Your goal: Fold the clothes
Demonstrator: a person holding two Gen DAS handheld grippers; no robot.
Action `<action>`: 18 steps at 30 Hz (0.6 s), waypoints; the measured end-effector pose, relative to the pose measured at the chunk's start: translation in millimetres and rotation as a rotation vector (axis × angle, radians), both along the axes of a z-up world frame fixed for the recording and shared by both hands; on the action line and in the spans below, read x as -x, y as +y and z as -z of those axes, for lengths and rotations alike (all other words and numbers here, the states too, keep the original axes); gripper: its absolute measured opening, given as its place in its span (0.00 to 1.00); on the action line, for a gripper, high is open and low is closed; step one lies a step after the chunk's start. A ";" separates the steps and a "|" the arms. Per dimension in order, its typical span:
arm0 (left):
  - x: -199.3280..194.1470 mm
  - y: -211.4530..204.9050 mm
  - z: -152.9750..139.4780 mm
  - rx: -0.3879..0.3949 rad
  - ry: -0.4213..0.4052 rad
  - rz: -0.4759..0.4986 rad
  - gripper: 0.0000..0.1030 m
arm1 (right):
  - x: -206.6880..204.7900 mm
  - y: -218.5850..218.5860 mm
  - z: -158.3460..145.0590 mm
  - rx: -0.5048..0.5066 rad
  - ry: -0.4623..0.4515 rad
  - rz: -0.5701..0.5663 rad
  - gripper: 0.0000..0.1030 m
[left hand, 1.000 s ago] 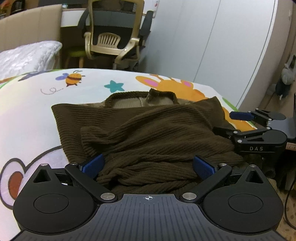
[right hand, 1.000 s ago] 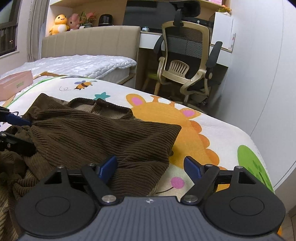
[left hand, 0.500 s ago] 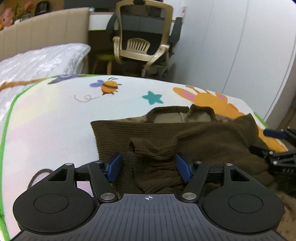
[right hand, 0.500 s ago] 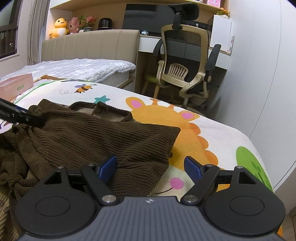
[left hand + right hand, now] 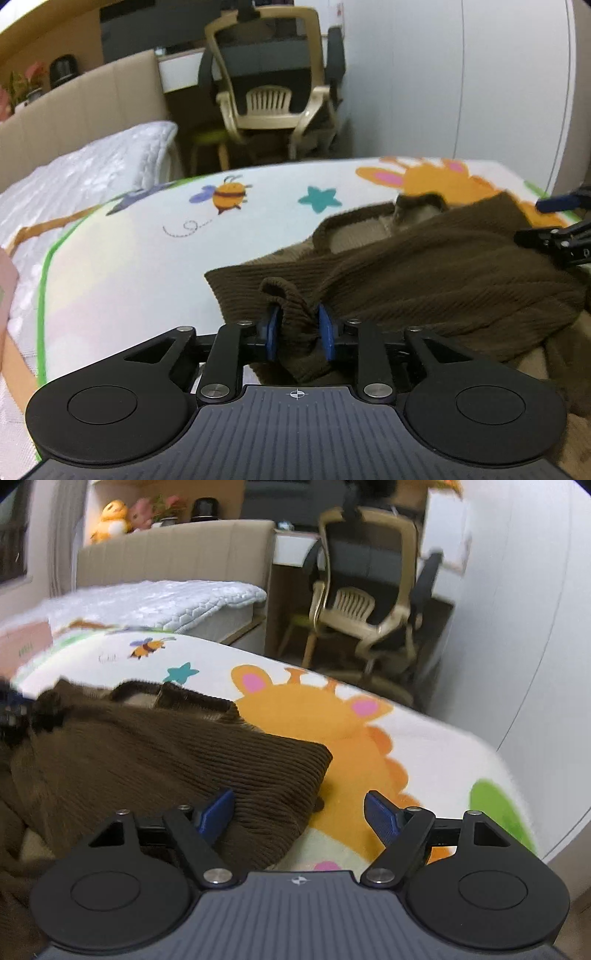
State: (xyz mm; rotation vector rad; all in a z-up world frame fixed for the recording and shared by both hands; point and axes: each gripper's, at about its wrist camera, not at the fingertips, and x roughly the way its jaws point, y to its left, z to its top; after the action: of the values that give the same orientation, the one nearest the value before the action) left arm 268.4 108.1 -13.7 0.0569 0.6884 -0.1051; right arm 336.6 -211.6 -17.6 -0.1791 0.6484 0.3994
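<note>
Since a second ago my left gripper (image 5: 298, 328) has gone from wide open to pinching a bunched fold of the brown ribbed sweater (image 5: 424, 273); its jaws are closing, and the blue pads (image 5: 272, 330) already press the cloth from both sides, a loop of knit standing up between them. That fold has drawn in toward the near left edge of the garment.

The sweater lies rumpled on the cartoon-print mat (image 5: 140, 266), its neck opening turned away from me, toward the teal star (image 5: 318, 198) printed just beyond it. The far right corner of the sweater overlaps the orange giraffe (image 5: 332, 731).

My right gripper (image 5: 299, 812) sits at the sweater's near right corner. Its jaws stand wide and are closing slightly; the left pad rests over the knit, the right pad over bare mat, and nothing is clamped.

Beyond the star, a printed bee (image 5: 227, 194) flies across the mat. Past the sweater's far side stand a quilted white mattress (image 5: 155, 602), a beige headboard (image 5: 173, 554) and a mesh office chair (image 5: 269, 85).
</note>
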 end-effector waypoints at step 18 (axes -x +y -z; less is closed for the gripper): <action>-68.6 61.9 21.8 0.551 0.171 -0.076 0.68 | -83.7 -16.8 11.8 -0.504 0.447 -0.012 0.63</action>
State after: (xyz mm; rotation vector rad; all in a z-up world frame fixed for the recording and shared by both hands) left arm 337.0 170.0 -35.5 -0.5110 0.8110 -0.2248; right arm 420.3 -228.4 -29.4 0.3975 0.9622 0.6091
